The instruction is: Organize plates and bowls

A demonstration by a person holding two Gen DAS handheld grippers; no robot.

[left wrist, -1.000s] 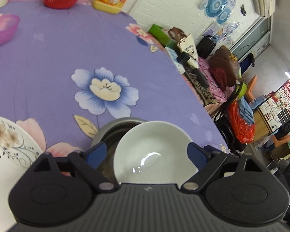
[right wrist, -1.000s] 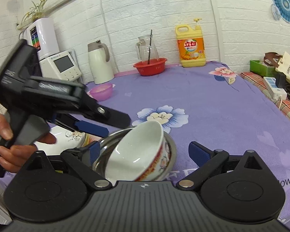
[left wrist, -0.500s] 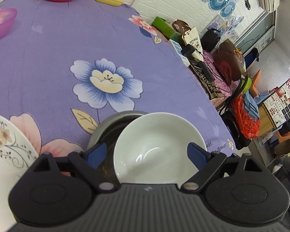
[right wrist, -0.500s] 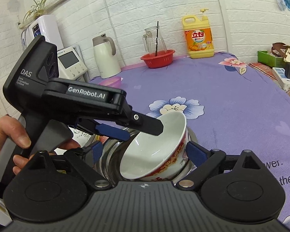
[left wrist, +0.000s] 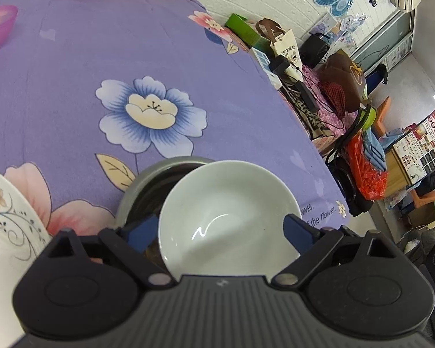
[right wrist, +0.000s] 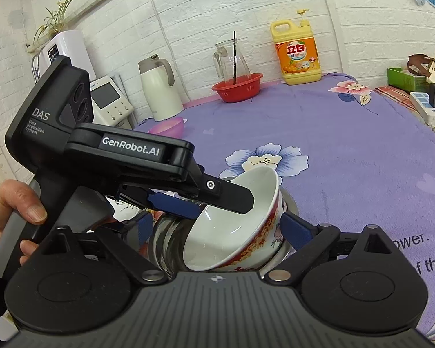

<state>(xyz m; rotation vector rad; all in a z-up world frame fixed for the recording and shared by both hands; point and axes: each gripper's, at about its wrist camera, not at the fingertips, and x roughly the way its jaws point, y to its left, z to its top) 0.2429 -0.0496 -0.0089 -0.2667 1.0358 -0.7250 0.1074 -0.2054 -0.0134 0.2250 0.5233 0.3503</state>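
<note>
Tilting white bowl (left wrist: 229, 211) overhangs steel bowl's (left wrist: 148, 179) rim, left jaws opening.

left gripper (left wrist: 220, 229) pitched down, jaws wide and opening, blue pads (left wrist: 295, 230) straddling a bowl, person's hand (right wrist: 13, 217) wrapped round its grip, right gripper (right wrist: 217, 227) lower, jaws spread wide

A yellow detergent bottle (right wrist: 298, 53), glass jug (right wrist: 230, 58) in a red basket (right wrist: 237, 87), and white kettle (right wrist: 159, 88) stood along the wall.
</note>
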